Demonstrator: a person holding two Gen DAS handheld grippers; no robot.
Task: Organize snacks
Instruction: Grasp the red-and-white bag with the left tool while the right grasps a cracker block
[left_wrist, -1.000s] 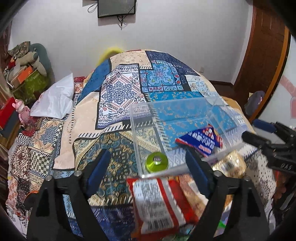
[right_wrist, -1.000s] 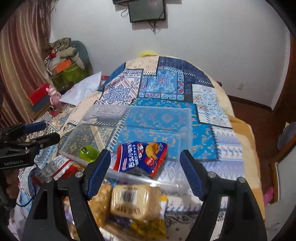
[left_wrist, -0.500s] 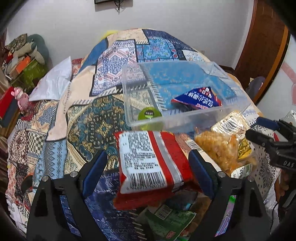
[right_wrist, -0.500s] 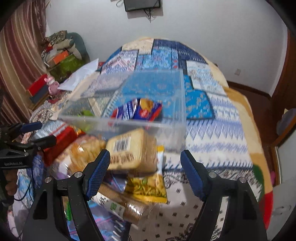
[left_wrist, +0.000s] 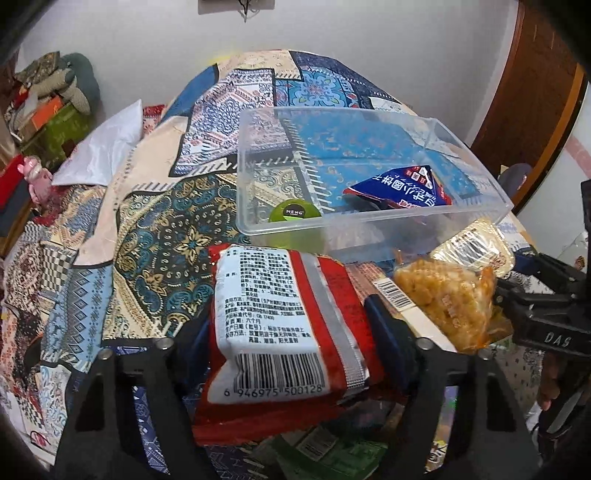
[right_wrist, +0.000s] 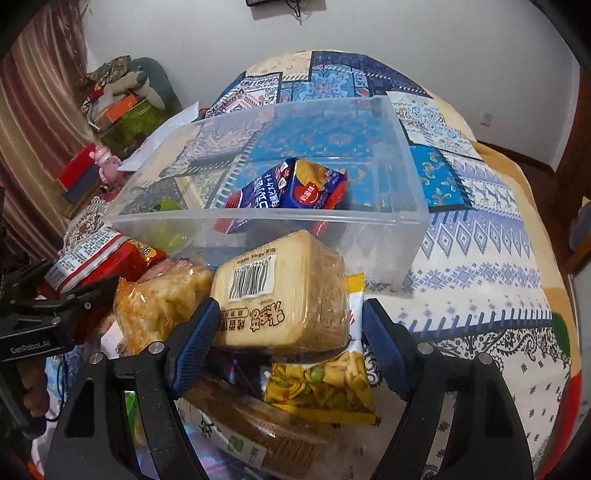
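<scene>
Your red snack bag (left_wrist: 284, 325) lies straight ahead of the left tool (left_wrist: 284, 332), between its two blue pads, with its long axis running away from you toward the clear plastic bin (left_wrist: 369, 221). The fingers sit close against both of its sides, but you cannot tell from here whether they are pressing it or only flanking it. The bin stands just beyond the bag's far end, so the coming move looks like a short lift up and forward over the near wall.

The tan wrapped block (right_wrist: 284, 291) lies the same way from the right tool (right_wrist: 288, 343): dead ahead, between jaws spread wider than the block, one pad touching its left corner and the other standing apart. It holds nothing firmly.

The red bag is glossy, crinkly film, puffed and likely slippery. The block is squarish under tight clear wrap, so it should hold its shape. Beside it lies a soft transparent pouch of orange puffs (right_wrist: 159, 302), and beneath it a yellow chip packet (right_wrist: 321, 384).

Inside the rigid, see-through bin are a blue foil packet (right_wrist: 291, 192) and a small green round tub (left_wrist: 294, 213). Everything rests on a patterned quilt (right_wrist: 480, 240) over the bed.
</scene>
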